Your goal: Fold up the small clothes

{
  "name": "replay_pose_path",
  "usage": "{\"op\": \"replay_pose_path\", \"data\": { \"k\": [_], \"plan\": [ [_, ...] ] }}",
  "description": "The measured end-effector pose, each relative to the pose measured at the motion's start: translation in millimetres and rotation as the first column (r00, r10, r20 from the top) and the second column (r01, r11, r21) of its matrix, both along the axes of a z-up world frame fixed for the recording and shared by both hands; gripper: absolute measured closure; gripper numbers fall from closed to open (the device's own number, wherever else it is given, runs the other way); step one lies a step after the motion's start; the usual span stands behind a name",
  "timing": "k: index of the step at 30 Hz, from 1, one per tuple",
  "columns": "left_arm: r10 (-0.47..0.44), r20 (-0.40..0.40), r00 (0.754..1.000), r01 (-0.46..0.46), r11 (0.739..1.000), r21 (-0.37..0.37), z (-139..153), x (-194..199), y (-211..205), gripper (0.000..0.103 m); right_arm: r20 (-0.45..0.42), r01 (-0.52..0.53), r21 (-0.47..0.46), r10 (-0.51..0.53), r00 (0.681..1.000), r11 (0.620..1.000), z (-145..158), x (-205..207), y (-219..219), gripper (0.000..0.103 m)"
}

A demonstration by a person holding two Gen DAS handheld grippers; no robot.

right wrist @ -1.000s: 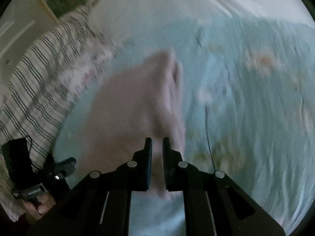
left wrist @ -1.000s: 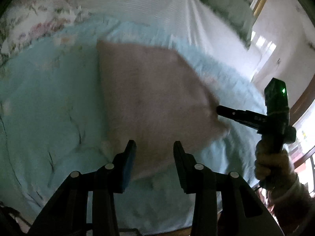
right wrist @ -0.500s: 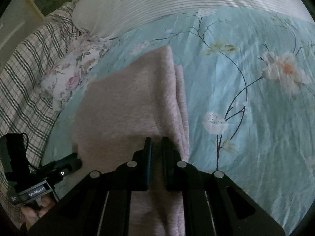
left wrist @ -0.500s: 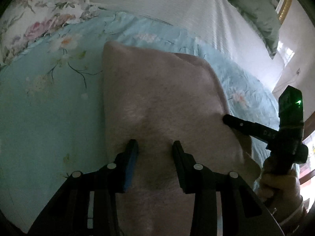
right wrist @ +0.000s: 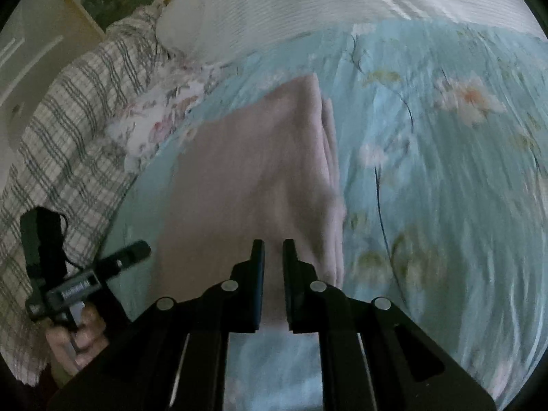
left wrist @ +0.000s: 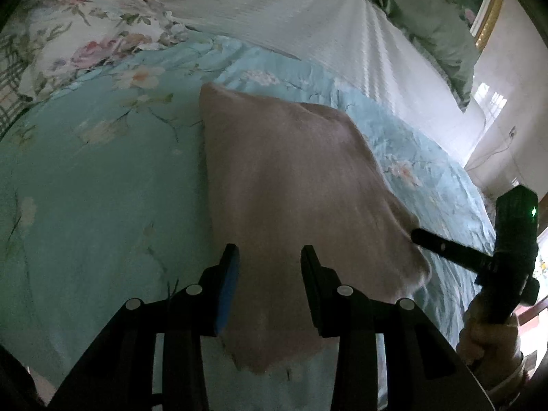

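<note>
A pink knitted garment is seen lying flat on the pale blue floral bedspread, already doubled into a rough rectangle; in the left wrist view it runs from a far corner at about 11 o'clock down to a ragged near edge at 6 o'clock, and in the right wrist view its stacked layers show along the 1 o'clock side. The left gripper is held over the near part of the cloth with its jaws spread and nothing between them; whether the pads touch the fabric cannot be told. The right gripper is held with its jaws nearly pressed together; pink fabric fills the narrow gap, so a pinch on the near edge is judged likely, though it is not plainly shown.

The garment is judged light, soft and limp; no shape would be kept once it is lifted, and the layers may slide apart. A hold is best taken at the two near corners, through all layers at once, so that the edge can be carried towards 12 o'clock evenly; a single-layer pinch would be expected to undo the fold; the fuzzy knit is judged unlikely to slip.
</note>
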State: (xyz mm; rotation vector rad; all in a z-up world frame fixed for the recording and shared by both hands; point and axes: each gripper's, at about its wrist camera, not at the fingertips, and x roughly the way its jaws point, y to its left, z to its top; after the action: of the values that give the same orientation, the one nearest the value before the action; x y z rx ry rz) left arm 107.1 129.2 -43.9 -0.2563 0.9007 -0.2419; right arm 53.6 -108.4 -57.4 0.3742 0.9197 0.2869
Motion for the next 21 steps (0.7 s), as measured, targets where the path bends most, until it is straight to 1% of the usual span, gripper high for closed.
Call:
{"op": "replay_pose_path", "data": {
  "k": [2, 3, 5, 7, 9, 13, 16, 18, 21],
  "plan": [
    [0.008, -0.004, 1.0, -0.008, 0.999, 0.038, -3.4, -13.4, -0.2, 0.065, -0.038, 0.007, -0.023, -0.008, 0.999, 1.0, -16.1, -5.1, -1.4, 0.092],
    [0.005, -0.011, 1.0, -0.005, 0.999, 0.049, -6.7, -17.8, -1.6, 0.064, -0.047, 0.012, -0.02, -0.013, 0.999, 1.0, -21.5, -5.8, -3.4, 0.092],
    [-0.011, -0.047, 0.999, 0.014, 0.998, 0.066, -18.6, -23.9, -6.6, 0.064, -0.04, 0.019, -0.009, -0.019, 0.999, 1.0, -27.9, -6.7, -6.7, 0.092],
    [-0.012, -0.078, 0.997, 0.02, 0.995, 0.099, -31.5, -29.3, -11.2, 0.064, -0.039, 0.022, -0.008, -0.022, 0.999, 1.0, -27.6, -6.0, -7.3, 0.092],
    [-0.008, -0.077, 0.997, 0.016, 0.994, 0.112, -34.5, -30.7, -12.1, 0.063, -0.038, 0.019, -0.014, -0.019, 0.999, 1.0, -26.1, -5.6, -7.4, 0.092],
    [0.019, -0.083, 0.996, -0.009, 0.993, 0.121, -33.8, -31.5, -7.6, 0.051, -0.038, 0.021, -0.009, -0.022, 0.999, 1.0, -25.5, -6.4, -9.8, 0.092],
    [0.034, -0.085, 0.996, -0.024, 0.993, 0.112, -35.6, -34.3, -4.9, 0.049, -0.039, 0.029, -0.007, -0.03, 0.999, 1.0, -22.8, -10.3, -9.7, 0.092],
    [0.04, -0.081, 0.996, -0.031, 0.992, 0.12, -34.9, -37.7, -4.7, 0.048, -0.041, 0.03, -0.012, -0.031, 0.999, 0.999, -20.5, -12.5, -8.7, 0.092],
    [0.06, -0.075, 0.995, -0.049, 0.99, 0.135, -32.9, -45.5, -5.1, 0.043, -0.032, 0.025, -0.023, -0.026, 0.999, 0.999, -16.8, -16.9, -10.2, 0.091]
  ]
}}
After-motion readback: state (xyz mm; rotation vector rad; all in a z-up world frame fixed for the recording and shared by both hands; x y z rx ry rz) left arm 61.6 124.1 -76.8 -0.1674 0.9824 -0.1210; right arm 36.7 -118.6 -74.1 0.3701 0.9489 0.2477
